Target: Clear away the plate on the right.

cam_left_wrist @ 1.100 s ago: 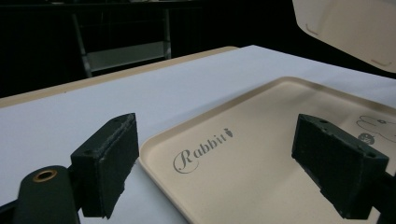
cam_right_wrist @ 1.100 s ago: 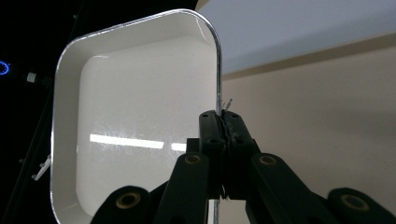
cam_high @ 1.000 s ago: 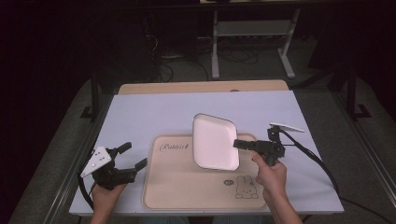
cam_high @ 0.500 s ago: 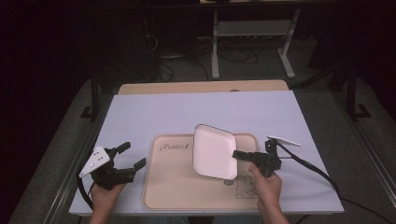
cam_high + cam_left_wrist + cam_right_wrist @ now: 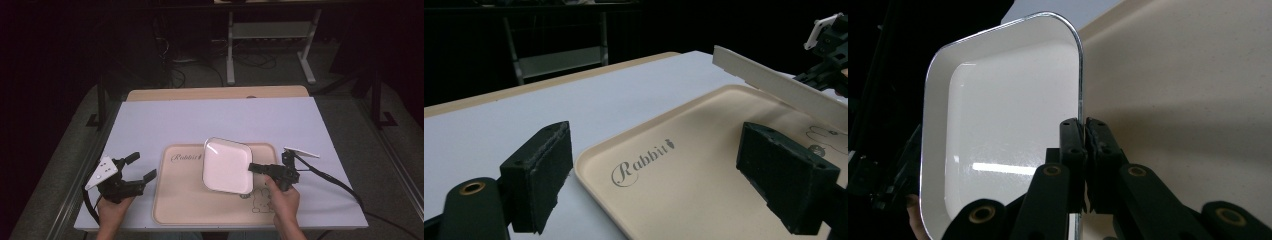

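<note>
The right gripper (image 5: 256,168) pinches the rim of a white square dish (image 5: 226,165), its fingers (image 5: 1071,145) pressed together on the edge, as the right gripper view shows clearly. The dish is tilted, held over the right half of a beige tray (image 5: 180,200); from the left gripper view it looks lifted clear of the tray, though its lower edge is cut off there, so whether it touches is hard to tell. The tray lies flat on the counter (image 5: 165,120), on a pale lavender sheet, and carries the word "Rabbit" (image 5: 640,160) near its far left corner and a small drawn figure (image 5: 258,198) near its right side.

The left gripper (image 5: 141,168) rests near the counter's front left, just beside the tray's left edge, held by the person's left hand (image 5: 111,214). Its fingers (image 5: 538,175) are spread wide with nothing between them. The person's right hand (image 5: 283,201) grips the other tool from below, with a cable (image 5: 335,180) trailing off to the right across the counter.
</note>
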